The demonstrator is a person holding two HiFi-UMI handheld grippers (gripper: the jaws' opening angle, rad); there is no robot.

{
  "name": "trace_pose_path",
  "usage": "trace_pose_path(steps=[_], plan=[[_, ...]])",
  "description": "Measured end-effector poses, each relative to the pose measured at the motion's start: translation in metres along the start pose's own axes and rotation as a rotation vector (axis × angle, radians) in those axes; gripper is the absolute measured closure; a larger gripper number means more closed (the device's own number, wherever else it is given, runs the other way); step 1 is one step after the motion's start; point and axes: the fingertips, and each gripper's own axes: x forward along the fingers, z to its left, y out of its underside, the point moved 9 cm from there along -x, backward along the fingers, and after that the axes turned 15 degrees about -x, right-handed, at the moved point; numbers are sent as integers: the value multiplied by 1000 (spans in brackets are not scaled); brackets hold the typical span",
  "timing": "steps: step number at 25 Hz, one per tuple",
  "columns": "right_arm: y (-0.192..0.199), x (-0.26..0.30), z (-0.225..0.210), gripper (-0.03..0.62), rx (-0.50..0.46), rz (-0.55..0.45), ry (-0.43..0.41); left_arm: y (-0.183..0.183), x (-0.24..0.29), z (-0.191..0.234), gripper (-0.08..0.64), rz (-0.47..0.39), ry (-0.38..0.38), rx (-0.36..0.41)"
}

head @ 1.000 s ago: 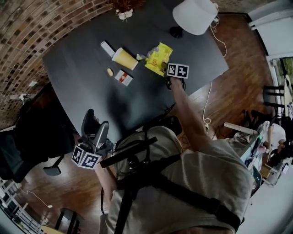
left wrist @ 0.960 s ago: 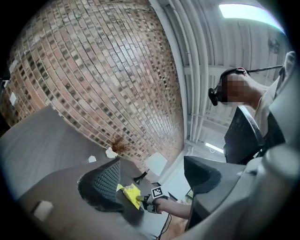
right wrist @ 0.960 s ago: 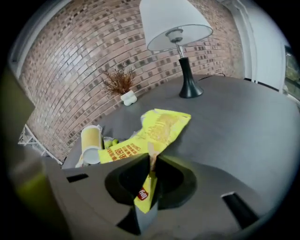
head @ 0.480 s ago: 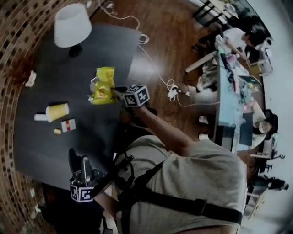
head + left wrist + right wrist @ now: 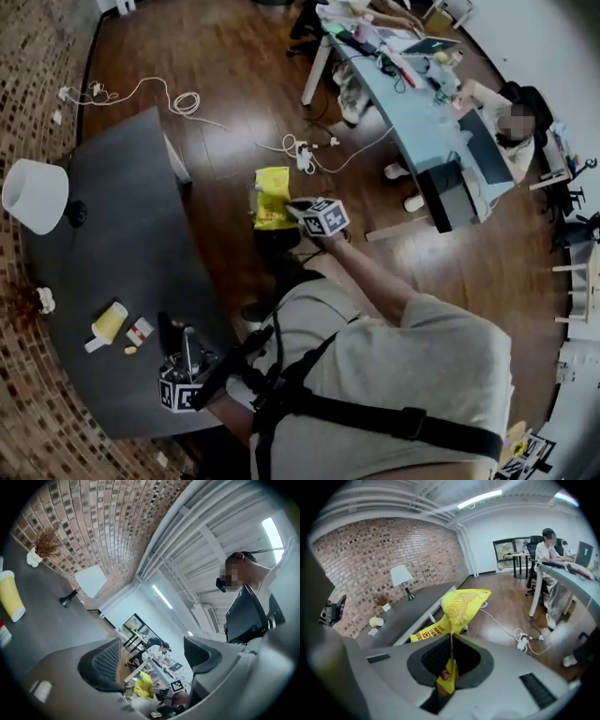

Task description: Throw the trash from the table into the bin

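My right gripper (image 5: 291,207) (image 5: 451,654) is shut on a yellow crinkled snack bag (image 5: 272,196) (image 5: 462,605), which hangs over the wooden floor just off the dark table (image 5: 122,234). My left gripper (image 5: 179,336) (image 5: 150,660) is open with nothing between its jaws, low over the table's near part. Close beside it on the table lie a yellow paper cup (image 5: 109,322) (image 5: 10,601), a small red and white carton (image 5: 140,330) and a tiny yellow scrap (image 5: 129,351). No bin shows in any view.
A white lamp (image 5: 34,195) and a small dried plant (image 5: 43,300) stand at the table's far side. Cables (image 5: 169,98) and a power strip (image 5: 305,155) lie on the floor. A long desk (image 5: 441,122) with a seated person is beyond.
The right gripper has carried the yellow bag off the table and out over the floor. My head has turned that way. The left gripper moved in over the table, still open.
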Motion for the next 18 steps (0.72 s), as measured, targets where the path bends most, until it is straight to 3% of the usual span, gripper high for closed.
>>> trace_pose_path(steps=[2, 5, 8, 11, 18], plan=[[17, -9, -34, 584, -11, 50, 50, 12, 30, -4, 152, 38, 21, -3], [49, 6, -55, 584, -42, 166, 46, 22, 56, -18, 152, 78, -30, -2], [90, 35, -66, 584, -104, 307, -6, 38, 73, -30, 152, 85, -98, -10], [110, 71, -72, 584, -196, 380, -79, 58, 93, -41, 152, 96, -162, -7], [188, 152, -91, 584, -222, 610, -209, 104, 123, -58, 152, 98, -253, -20]])
